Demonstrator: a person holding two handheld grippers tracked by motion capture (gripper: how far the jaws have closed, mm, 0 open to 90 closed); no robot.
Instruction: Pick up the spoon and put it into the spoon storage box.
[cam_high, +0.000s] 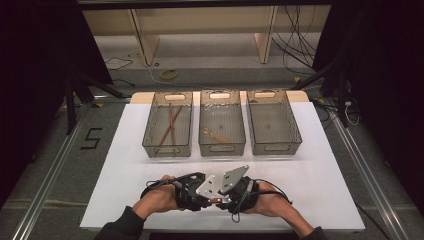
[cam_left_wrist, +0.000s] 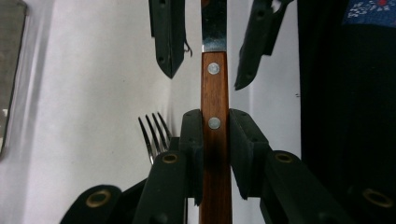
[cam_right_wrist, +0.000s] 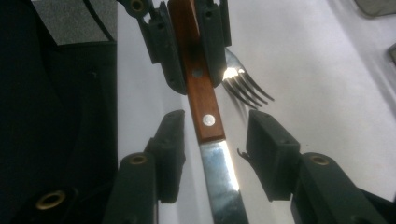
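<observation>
Knife (cam_left_wrist: 214, 116) with a wooden riveted handle and a steel blade hangs above the near middle of the white table (cam_high: 320, 165), between the two hand-held claws. The left gripper (cam_left_wrist: 215, 122) is clamped on the wooden handle, its pads pressing both flat sides around the lower rivet. The right gripper (cam_right_wrist: 215, 140) faces it from the other end: its jaws stand apart on either side of the spot where handle meets blade, with daylight on both sides, so it grips nothing yet. In the high view both grippers meet tip to tip near the front edge, well short of the three clear bins (cam_high: 222, 131) at the far side.

A fork (cam_left_wrist: 153, 135) lies on the table just below and beside the knife; it is touched by neither claw.

The knife looks stiff and fairly light, with most of its weight likely in the handle. The wood should give the pads good friction, while the polished blade (cam_right_wrist: 220, 177) is thin, smooth and apt to slip or pivot if pinched on its flats. The safest hold for the right claw seems to be the handle end by the upper rivet (cam_right_wrist: 208, 120), squarely across the flat faces, before the left lets go.
</observation>
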